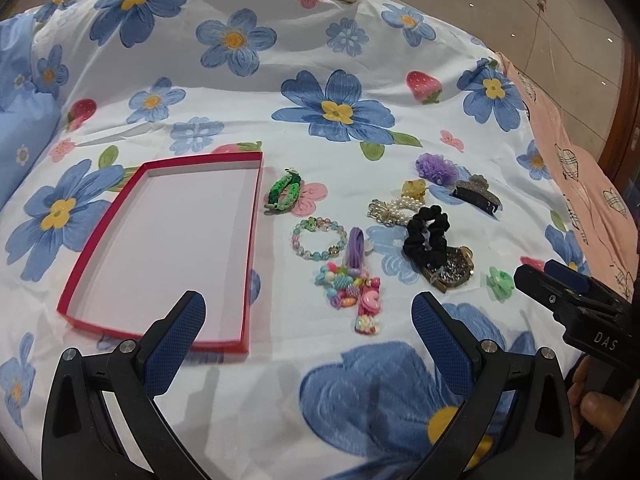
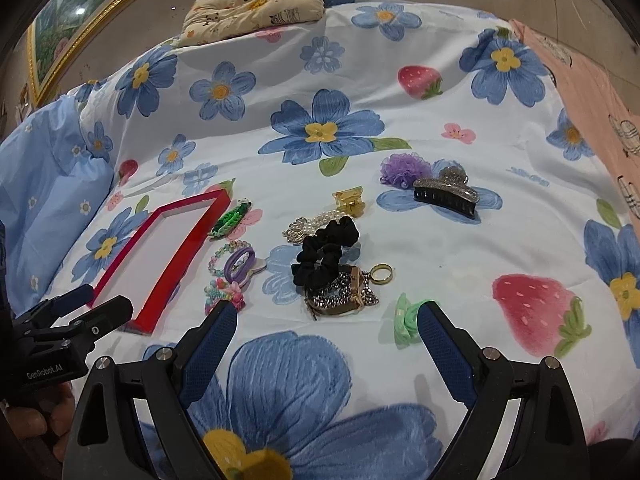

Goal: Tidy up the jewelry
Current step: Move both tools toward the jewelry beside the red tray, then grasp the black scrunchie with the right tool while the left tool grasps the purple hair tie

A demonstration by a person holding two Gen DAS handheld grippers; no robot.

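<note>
A shallow red box [image 1: 80, 268] with a white inside lies empty on the flowered bedsheet; it also shows in the right wrist view [image 2: 160, 276]. To its right lie a green woven band [image 1: 285, 190], a bead bracelet [image 1: 319, 239], a colourful bead charm [image 1: 352, 292], a black scrunchie [image 1: 426, 236], a pearl piece [image 1: 394, 208], a black claw clip [image 1: 476, 192], a purple pompom [image 1: 434, 166] and a green flower clip [image 1: 500, 282]. A gold ring [image 2: 381, 273] lies by a glittery watch [image 2: 344, 294]. My left gripper [image 1: 308, 320] is open and empty near the box's corner. My right gripper [image 2: 326, 332] is open and empty before the watch.
A patterned cushion [image 2: 256, 0] lies at the bed's far edge. A pale blue pillow [image 2: 44, 184] is at the left, a pink cloth [image 2: 592, 80] at the right. A framed picture [image 2: 80, 12] leans beyond the bed.
</note>
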